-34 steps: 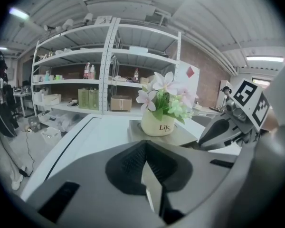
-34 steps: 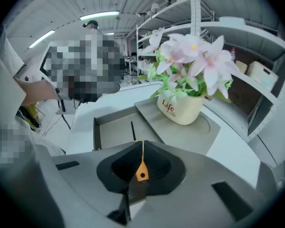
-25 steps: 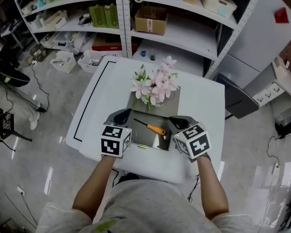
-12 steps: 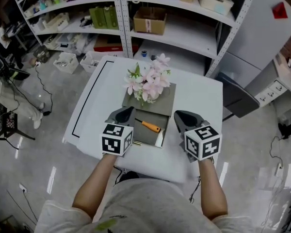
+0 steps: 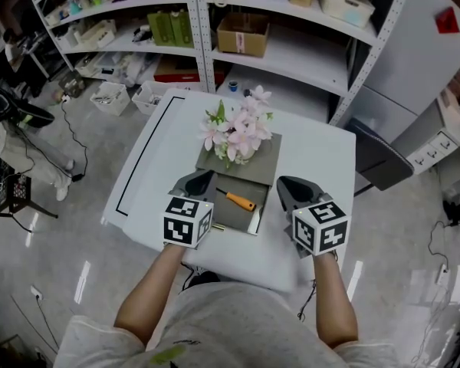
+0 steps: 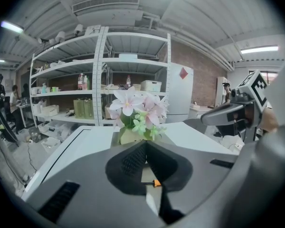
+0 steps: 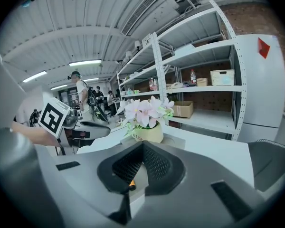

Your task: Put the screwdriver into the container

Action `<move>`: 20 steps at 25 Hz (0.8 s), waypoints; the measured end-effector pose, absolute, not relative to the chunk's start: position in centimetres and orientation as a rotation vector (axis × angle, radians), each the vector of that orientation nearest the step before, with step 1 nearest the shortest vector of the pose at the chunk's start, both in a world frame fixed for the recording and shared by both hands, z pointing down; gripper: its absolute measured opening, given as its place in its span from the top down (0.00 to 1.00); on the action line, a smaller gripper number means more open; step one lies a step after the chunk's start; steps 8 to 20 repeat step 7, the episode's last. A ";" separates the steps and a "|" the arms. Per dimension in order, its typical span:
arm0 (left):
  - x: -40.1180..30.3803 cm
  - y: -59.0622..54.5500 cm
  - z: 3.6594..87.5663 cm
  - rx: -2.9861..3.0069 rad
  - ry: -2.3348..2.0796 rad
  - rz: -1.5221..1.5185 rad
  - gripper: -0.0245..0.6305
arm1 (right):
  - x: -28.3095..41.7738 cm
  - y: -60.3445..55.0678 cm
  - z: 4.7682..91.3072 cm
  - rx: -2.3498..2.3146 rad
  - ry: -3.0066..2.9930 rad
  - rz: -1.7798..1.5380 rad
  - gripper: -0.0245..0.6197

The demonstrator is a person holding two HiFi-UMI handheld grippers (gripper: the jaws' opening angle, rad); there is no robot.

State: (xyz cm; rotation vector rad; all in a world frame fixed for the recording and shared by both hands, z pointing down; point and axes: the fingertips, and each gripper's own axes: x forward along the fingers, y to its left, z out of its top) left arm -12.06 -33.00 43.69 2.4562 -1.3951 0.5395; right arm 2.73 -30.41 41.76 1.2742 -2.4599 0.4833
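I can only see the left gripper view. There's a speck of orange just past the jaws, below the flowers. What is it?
Observer: It is the handle of a screwdriver. The head view shows it lying whole in the grey container, nearer the person than the flowers.
Operator: Is anything holding it?
Observer: No. In the head view the left gripper and the right gripper sit one on each side of it, neither touching the screwdriver.
Operator: Is that other claw open?
Observer: The right gripper view shows its jaws together, with nothing between them.
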 end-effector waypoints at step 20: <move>-12.1 -32.8 43.8 2.449 -1.393 0.546 0.96 | 2.9 -30.4 41.8 1.275 -2.457 0.485 0.95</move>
